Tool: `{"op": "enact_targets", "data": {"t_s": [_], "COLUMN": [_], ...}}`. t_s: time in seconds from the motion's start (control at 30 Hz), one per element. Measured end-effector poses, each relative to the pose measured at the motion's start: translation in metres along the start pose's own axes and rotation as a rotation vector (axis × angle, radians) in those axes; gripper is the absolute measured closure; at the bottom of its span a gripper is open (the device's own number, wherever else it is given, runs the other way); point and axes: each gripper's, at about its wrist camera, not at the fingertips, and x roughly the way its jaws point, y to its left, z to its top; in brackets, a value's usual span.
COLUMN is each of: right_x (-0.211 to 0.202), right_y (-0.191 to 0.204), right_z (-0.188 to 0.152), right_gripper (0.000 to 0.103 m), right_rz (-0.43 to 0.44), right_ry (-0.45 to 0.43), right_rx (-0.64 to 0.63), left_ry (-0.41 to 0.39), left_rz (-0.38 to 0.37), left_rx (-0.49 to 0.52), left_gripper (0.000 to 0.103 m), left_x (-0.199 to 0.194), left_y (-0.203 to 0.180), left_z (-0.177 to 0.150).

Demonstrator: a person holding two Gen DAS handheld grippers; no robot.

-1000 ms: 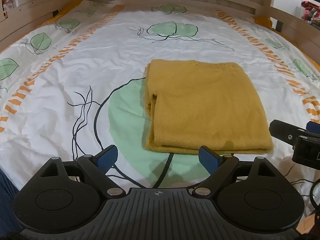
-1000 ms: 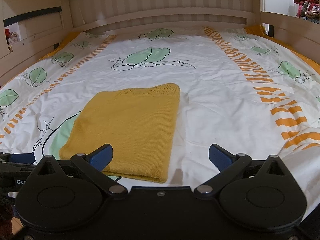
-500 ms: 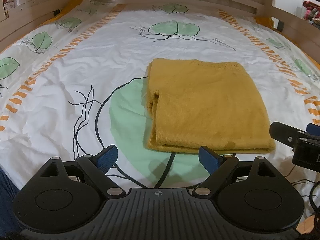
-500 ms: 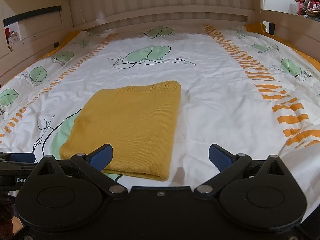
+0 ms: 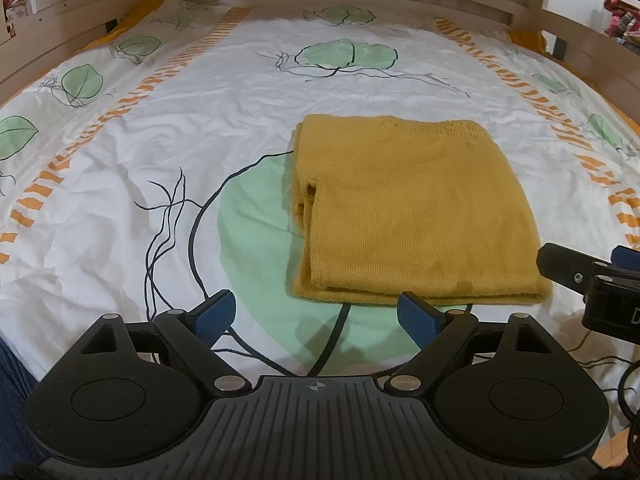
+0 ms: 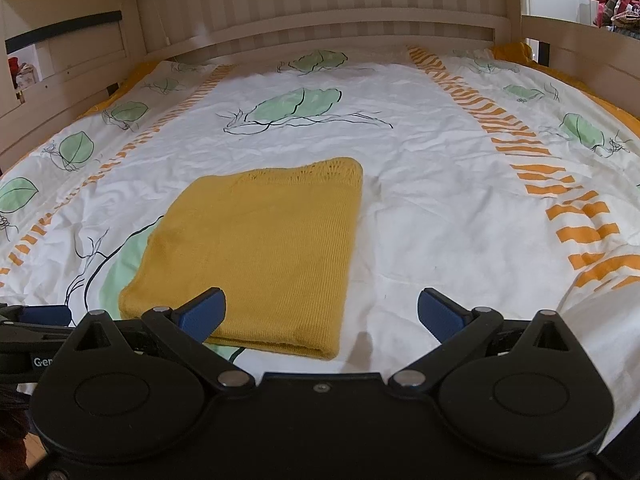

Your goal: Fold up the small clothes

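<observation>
Nothing much has shifted since a second ago: both pairs of fingers stay spread wide and empty, the left gripper (image 5: pixel 316 316) and right gripper (image 6: pixel 322 314) just short of the folded yellow knit (image 5: pixel 412 208), which lies flat on the leaf-print bed cover (image 5: pixel 160 128).

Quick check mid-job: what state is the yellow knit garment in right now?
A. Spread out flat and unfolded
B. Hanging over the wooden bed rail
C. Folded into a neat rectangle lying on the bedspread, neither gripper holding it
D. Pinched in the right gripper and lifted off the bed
C: the yellow knit garment lies as a layered rectangle on the bedspread, while the left gripper and right gripper are both open and empty, short of it.
</observation>
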Motion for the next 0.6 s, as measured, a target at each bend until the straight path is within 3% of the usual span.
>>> {"op": "enact_targets", "data": {"t_s": [0.6], "right_x": [0.0014], "right_y": [-0.0006], "right_z": [-0.002], "right_gripper": [0.001], "right_rz": [0.003], "right_ry": [0.005], "right_rx": [0.005], "left_ry": [0.005], "left_rz": [0.001], "left_rx": [0.003], "left_gripper": [0.015], "left_x": [0.0009], "left_y": [-0.0006], "left_z": [0.0003]}}
